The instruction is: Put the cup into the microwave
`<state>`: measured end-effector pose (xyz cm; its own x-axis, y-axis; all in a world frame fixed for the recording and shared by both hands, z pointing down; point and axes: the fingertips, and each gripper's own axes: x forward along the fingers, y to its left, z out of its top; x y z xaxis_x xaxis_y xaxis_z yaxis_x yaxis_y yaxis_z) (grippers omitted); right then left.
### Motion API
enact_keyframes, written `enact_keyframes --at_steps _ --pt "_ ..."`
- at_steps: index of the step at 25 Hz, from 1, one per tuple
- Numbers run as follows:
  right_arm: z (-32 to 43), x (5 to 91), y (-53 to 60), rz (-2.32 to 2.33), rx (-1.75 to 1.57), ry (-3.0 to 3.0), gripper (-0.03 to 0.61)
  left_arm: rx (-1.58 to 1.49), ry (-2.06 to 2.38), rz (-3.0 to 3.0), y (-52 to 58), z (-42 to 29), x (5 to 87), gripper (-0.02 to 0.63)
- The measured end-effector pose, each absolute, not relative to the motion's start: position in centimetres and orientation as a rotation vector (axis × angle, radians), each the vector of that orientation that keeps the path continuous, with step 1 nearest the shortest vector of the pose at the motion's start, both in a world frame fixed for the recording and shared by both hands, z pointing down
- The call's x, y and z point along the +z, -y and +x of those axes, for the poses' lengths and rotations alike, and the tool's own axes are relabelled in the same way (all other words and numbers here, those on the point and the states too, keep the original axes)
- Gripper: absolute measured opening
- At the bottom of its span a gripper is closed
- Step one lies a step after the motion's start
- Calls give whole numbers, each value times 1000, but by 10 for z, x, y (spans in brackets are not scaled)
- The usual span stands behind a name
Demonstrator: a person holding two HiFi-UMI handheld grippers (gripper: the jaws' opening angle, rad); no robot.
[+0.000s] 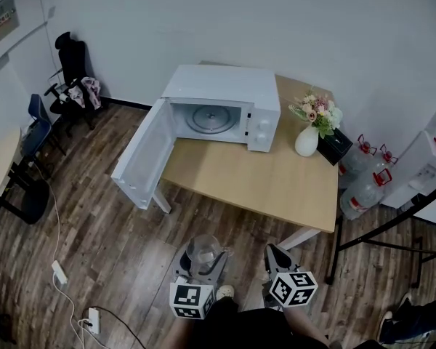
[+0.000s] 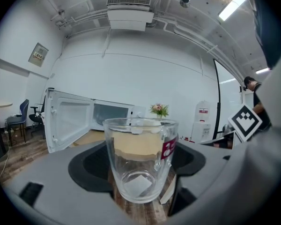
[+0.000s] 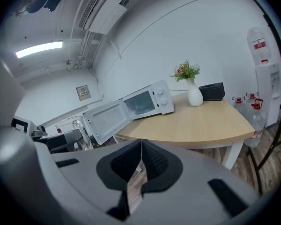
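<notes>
Here, pinched the clear cup (image 2: 139, 161) in the left gripper (image 1: 203, 262) jaws, well short of the tabletop (image 1: 261, 184); pressed right gripper (image 3: 139, 165) jaws together, empty; faced the open-doored microwave (image 1: 221, 107).

Bright, even light from ceiling strips (image 2: 233, 6); shadows soft, faint on the floor (image 1: 131, 246) under the desk (image 1: 276, 184); the cup (image 2: 139, 161) carries small glints; both gripper views bulge strongly, with dark corners; head view bends walls (image 1: 276, 20) at its edges.
</notes>
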<state>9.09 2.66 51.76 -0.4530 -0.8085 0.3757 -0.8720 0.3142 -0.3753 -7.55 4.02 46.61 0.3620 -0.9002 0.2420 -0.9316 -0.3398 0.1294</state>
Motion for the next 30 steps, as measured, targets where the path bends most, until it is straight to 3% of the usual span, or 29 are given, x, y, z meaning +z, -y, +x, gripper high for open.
enact_keyframes --at_steps 30 --pt "66 533 2 1568 827 2406 -6 173 1641 2329 -14 -104 486 371"
